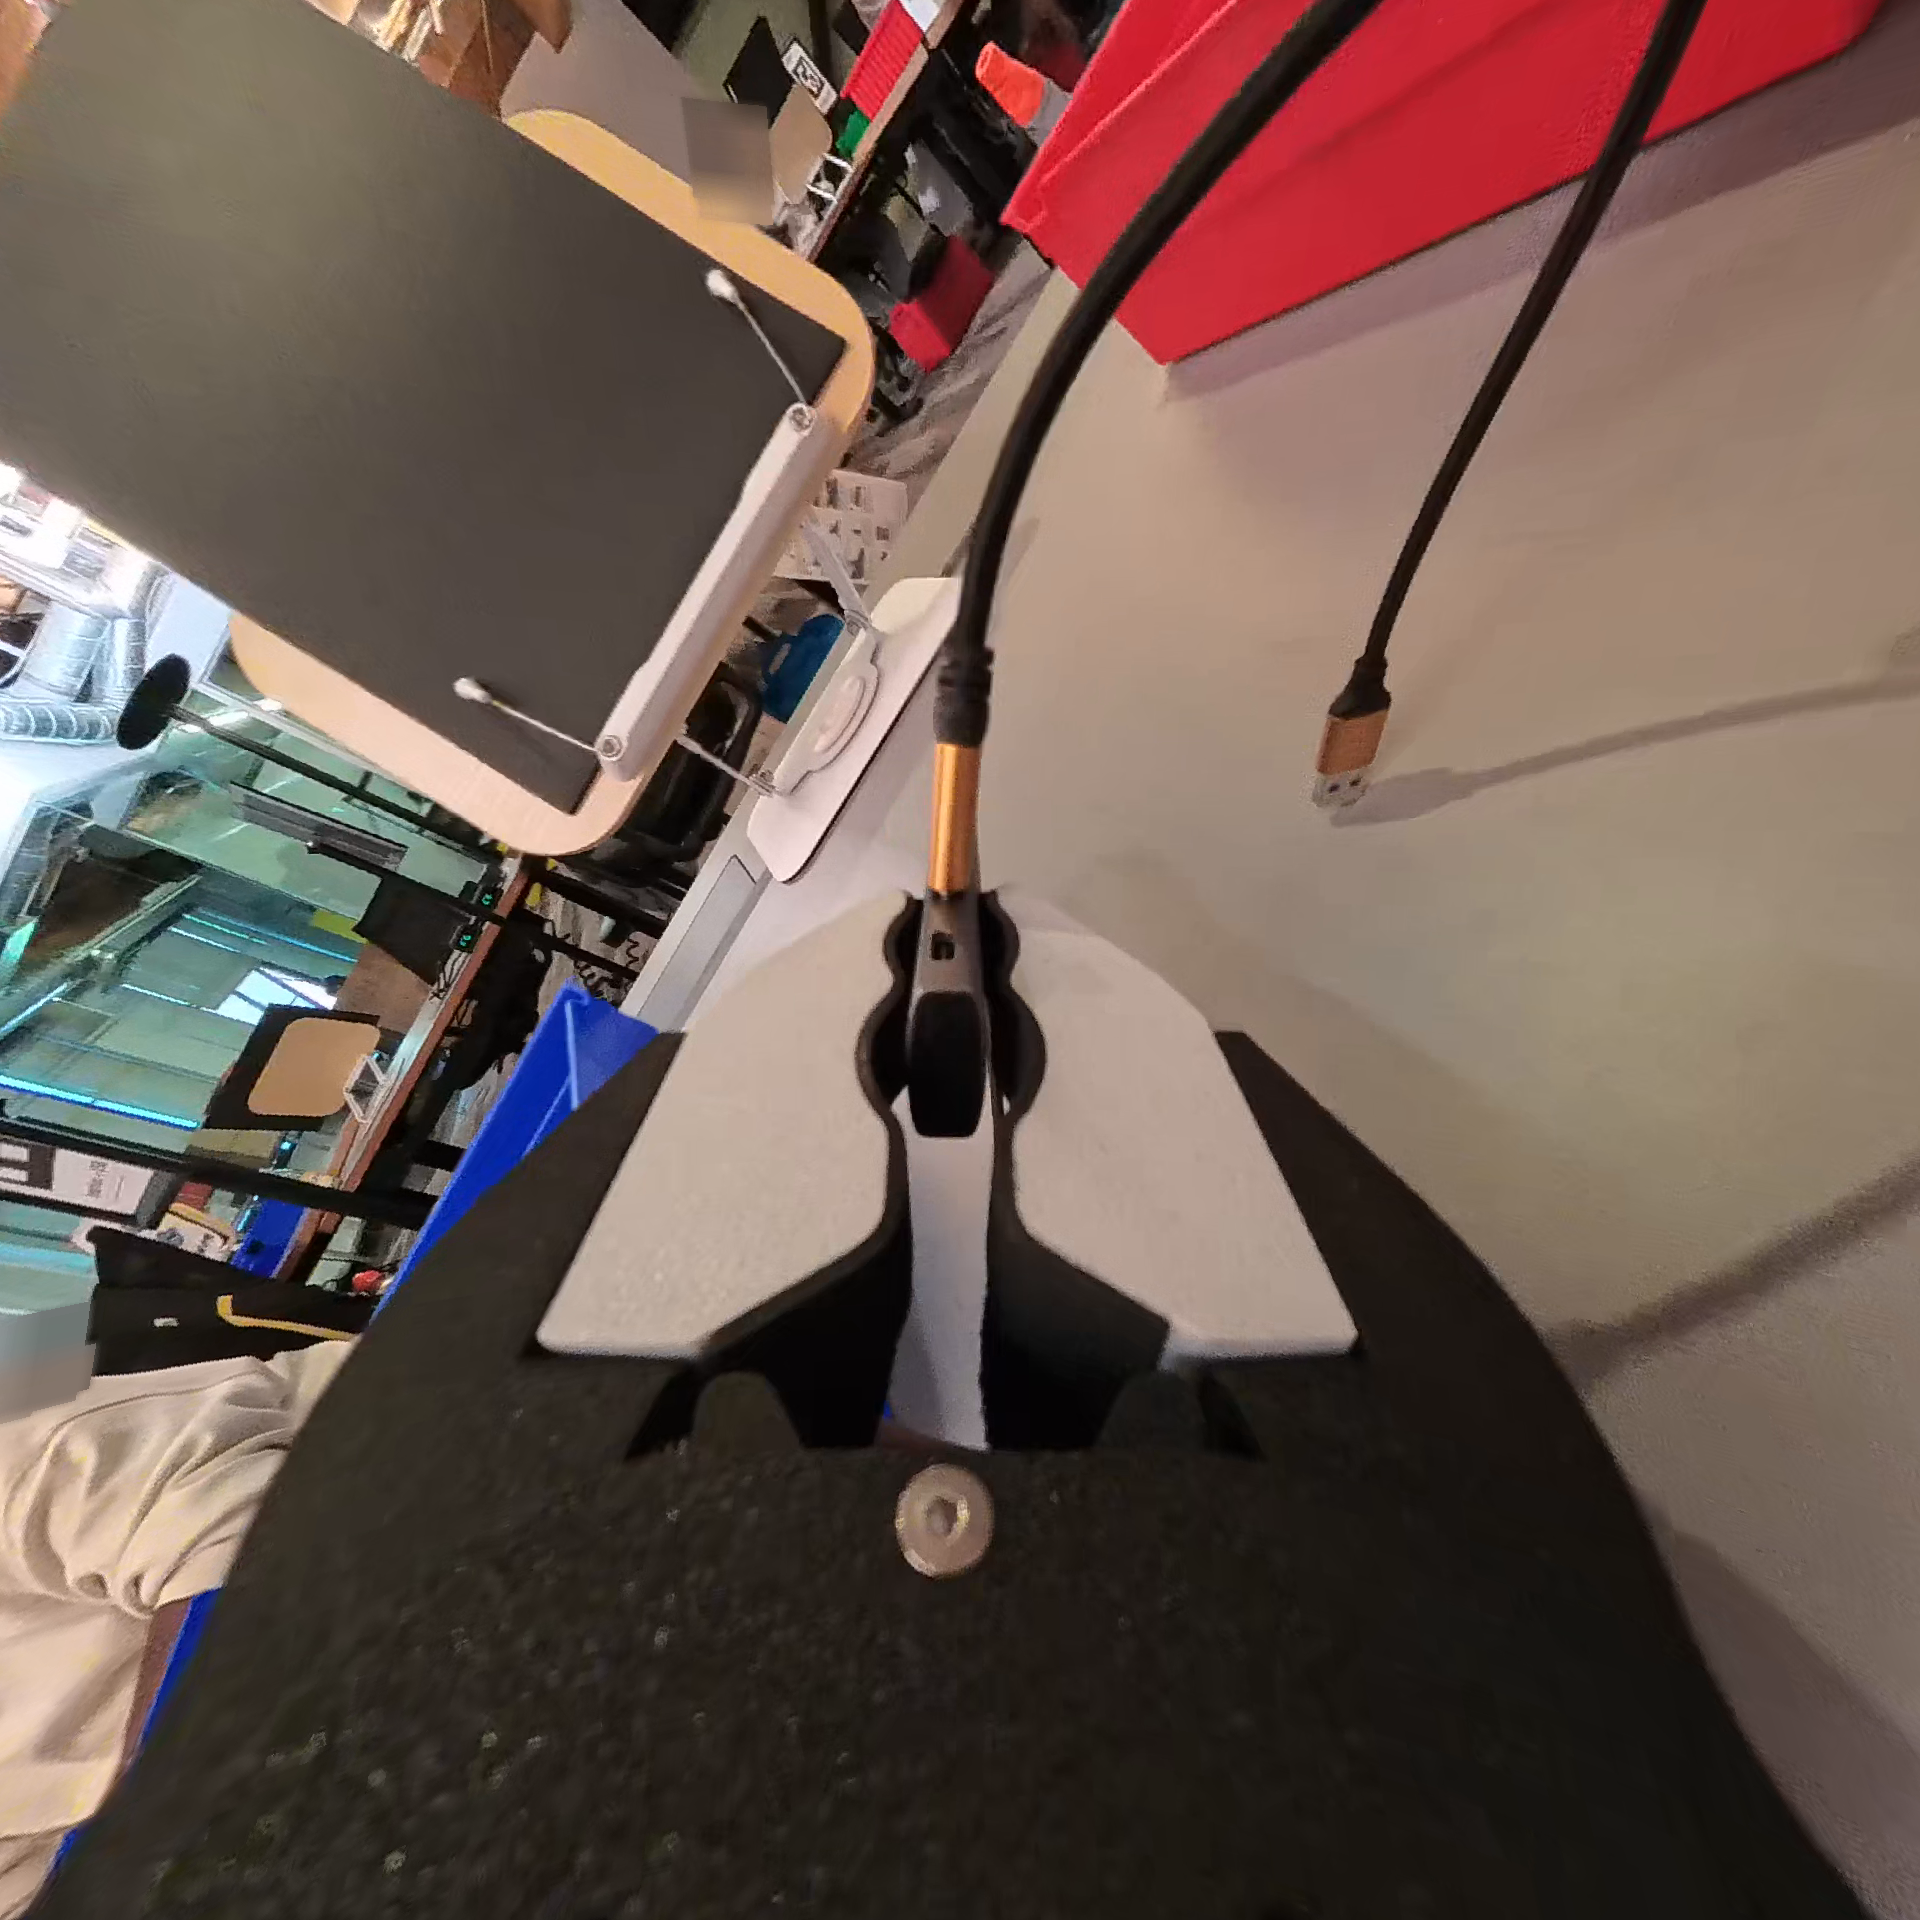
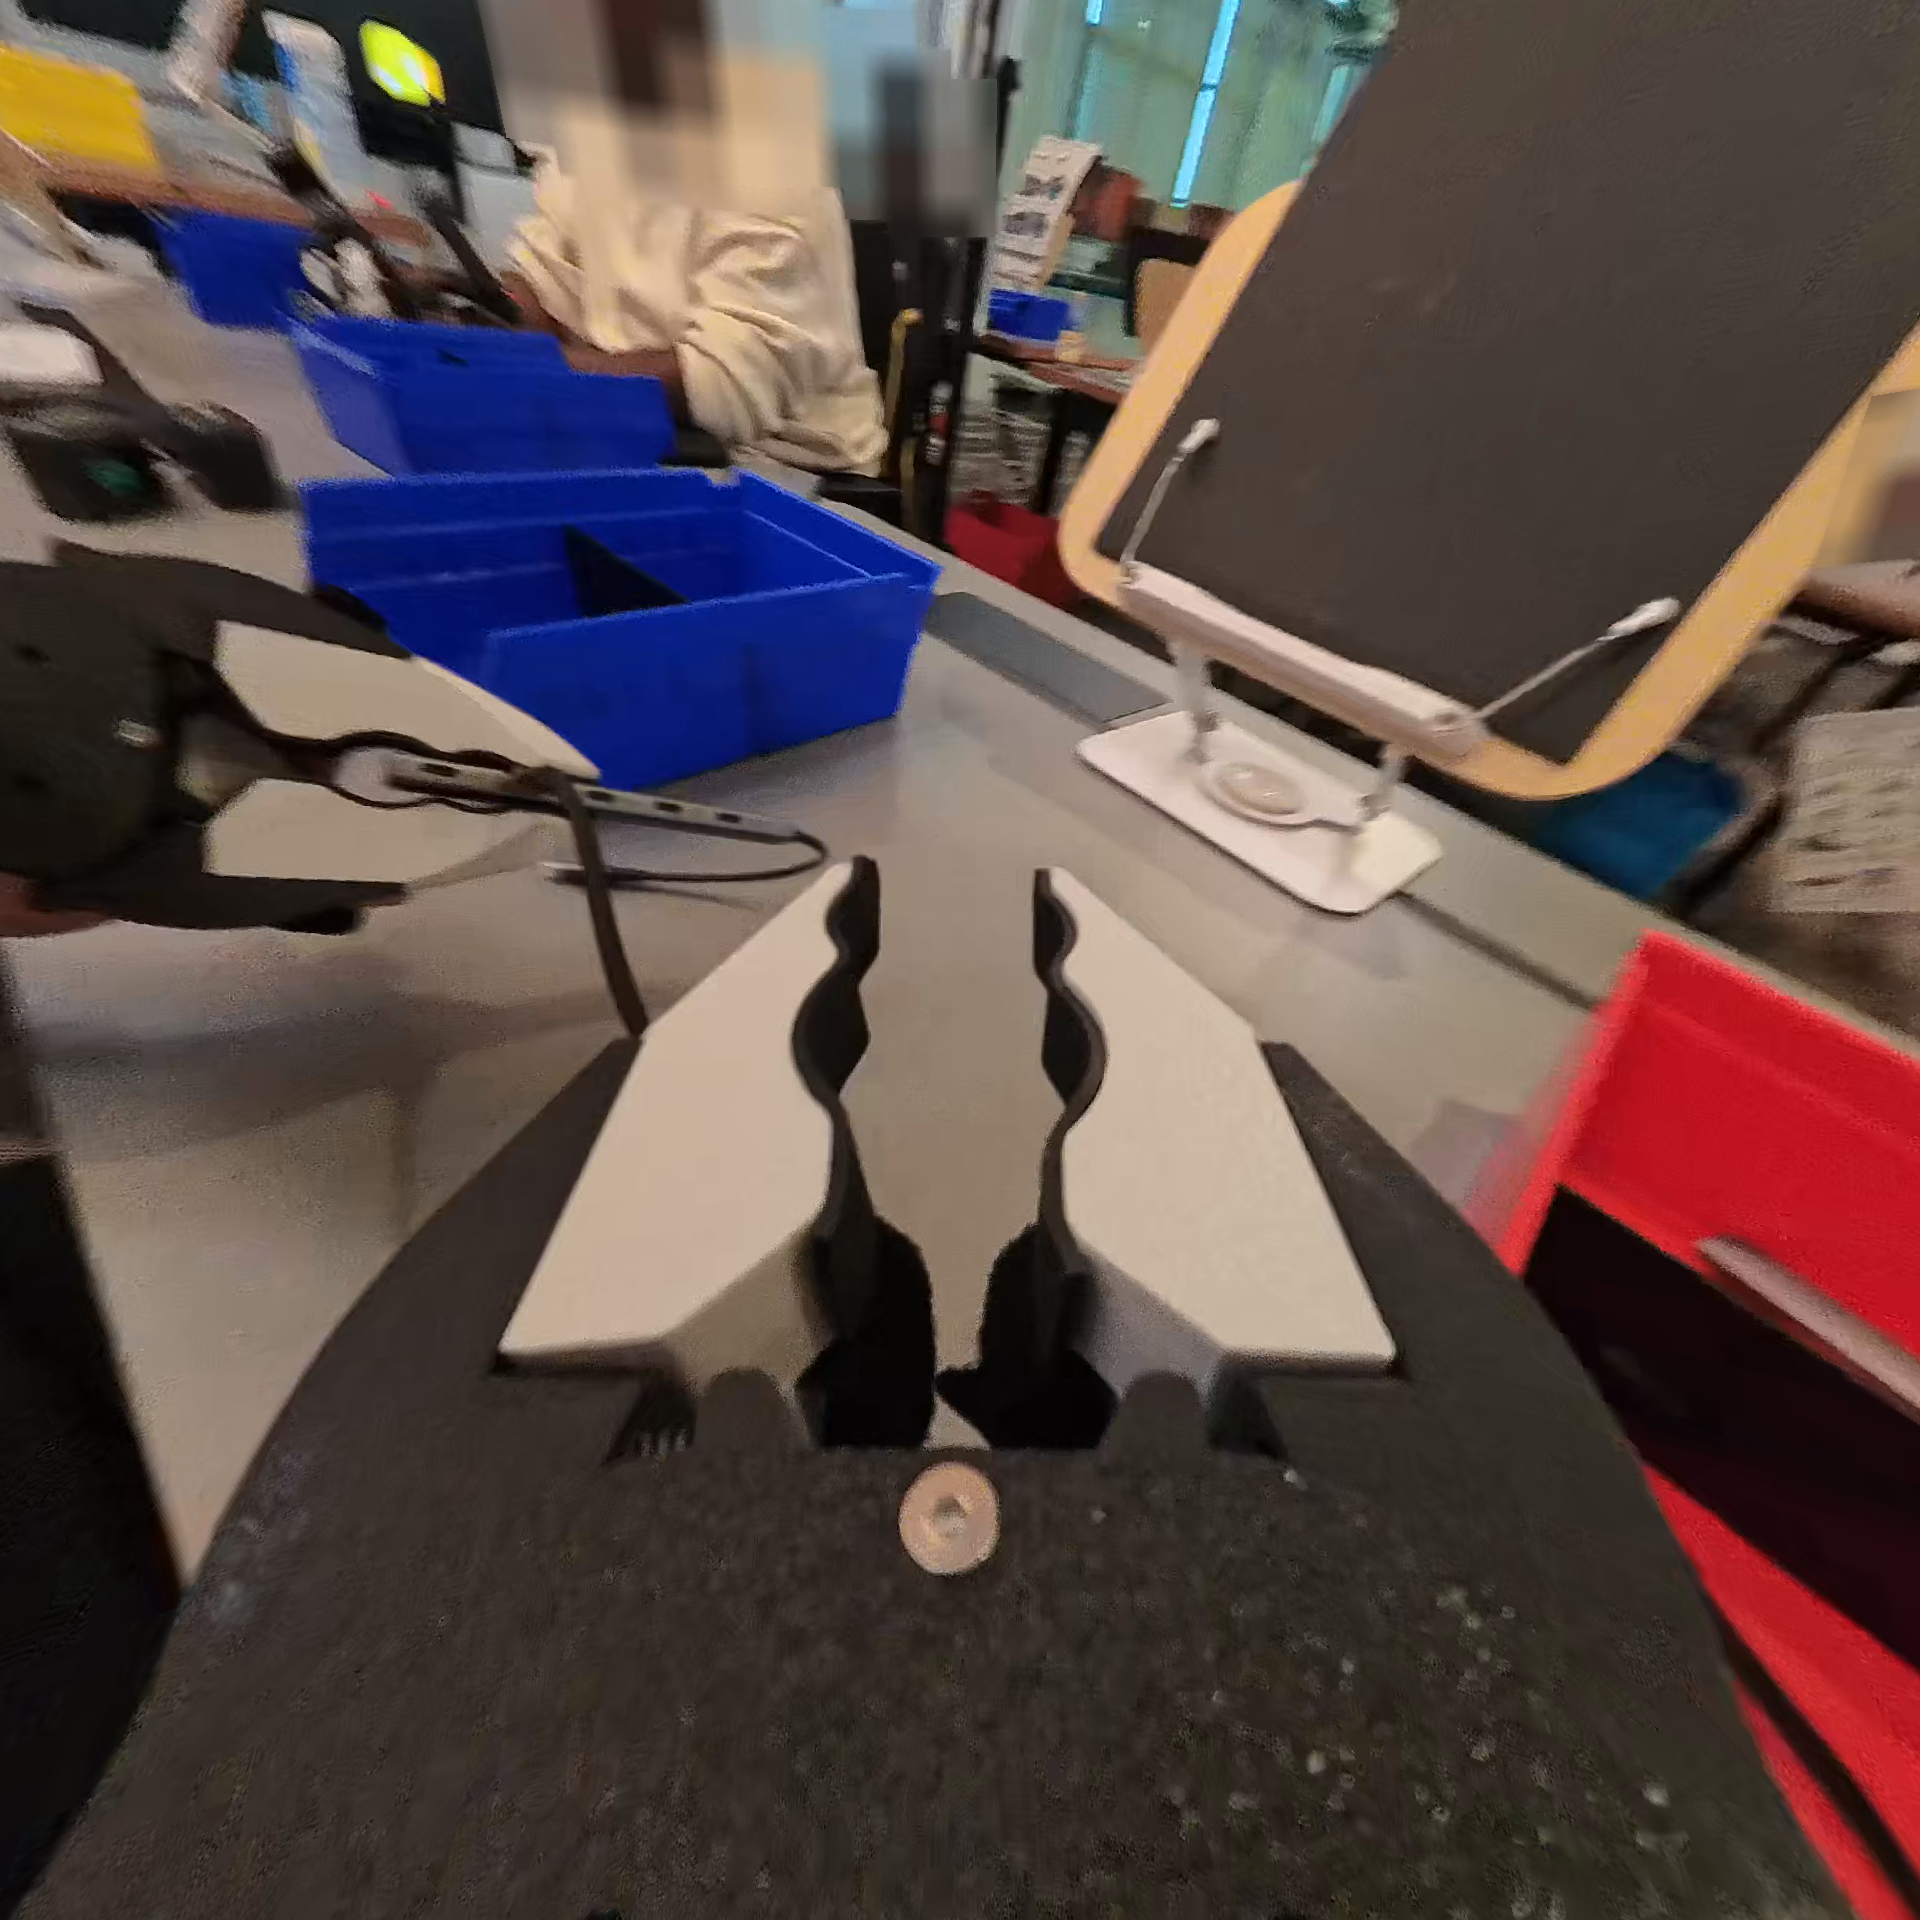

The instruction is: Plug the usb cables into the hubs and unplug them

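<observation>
While the left hand-held gripper (image 1: 951, 914) is clamped tight on a slim grey hub (image 1: 943, 961), a black cable (image 1: 1049, 364) with a gold-collared plug (image 1: 954, 821) sits plugged into the hub's front end. A second USB cable (image 1: 1496, 416) hangs free, its gold plug (image 1: 1349, 743) just above the grey counter (image 1: 1558, 987). The right hand-held gripper (image 2: 951, 883) stands open with a moderate gap, holding nothing, above the counter (image 2: 1039, 810), near the hub (image 2: 582, 795) held at left.
</observation>
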Tool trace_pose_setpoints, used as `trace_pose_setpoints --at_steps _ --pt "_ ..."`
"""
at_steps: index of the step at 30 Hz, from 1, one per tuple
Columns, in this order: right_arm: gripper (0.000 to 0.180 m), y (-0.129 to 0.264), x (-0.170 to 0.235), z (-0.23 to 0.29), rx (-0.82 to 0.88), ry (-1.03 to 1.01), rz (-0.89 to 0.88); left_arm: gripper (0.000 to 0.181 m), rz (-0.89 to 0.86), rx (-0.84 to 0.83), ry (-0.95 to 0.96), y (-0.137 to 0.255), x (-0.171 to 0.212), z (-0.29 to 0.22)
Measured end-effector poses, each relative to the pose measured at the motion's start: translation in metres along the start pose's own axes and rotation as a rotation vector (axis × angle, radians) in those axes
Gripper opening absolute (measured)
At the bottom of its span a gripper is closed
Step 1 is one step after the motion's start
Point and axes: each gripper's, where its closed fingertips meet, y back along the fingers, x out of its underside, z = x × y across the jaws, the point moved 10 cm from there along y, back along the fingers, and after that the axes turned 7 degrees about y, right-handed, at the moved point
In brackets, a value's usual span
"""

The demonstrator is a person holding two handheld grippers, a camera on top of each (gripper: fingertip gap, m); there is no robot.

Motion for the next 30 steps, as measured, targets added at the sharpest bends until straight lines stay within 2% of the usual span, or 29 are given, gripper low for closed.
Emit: trace_pose_setpoints --at_steps 7,17,21,28,30 --pt "0.024 0.003 -0.002 0.011 0.314 0.366 0.104 0.01 -0.011 0.013 -0.058 0.0 -0.001 -0.009" --pt "0.022 0.008 -0.013 0.035 0.508 0.756 0.039 0.01 -0.009 0.03 -0.079 0.0 -0.002 -0.015" --pt "0.019 0.008 -0.014 0.044 0.542 0.871 0.02 0.01 -0.013 0.025 -0.08 0.001 -0.003 -0.014" --pt "0.019 0.008 -0.012 0.045 0.509 0.851 0.009 0.01 -0.051 0.023 -0.091 0.005 -0.006 -0.015" --pt "0.019 0.006 -0.01 0.047 0.434 0.838 -0.005 0.01 -0.081 0.063 -0.054 0.007 -0.009 -0.014"
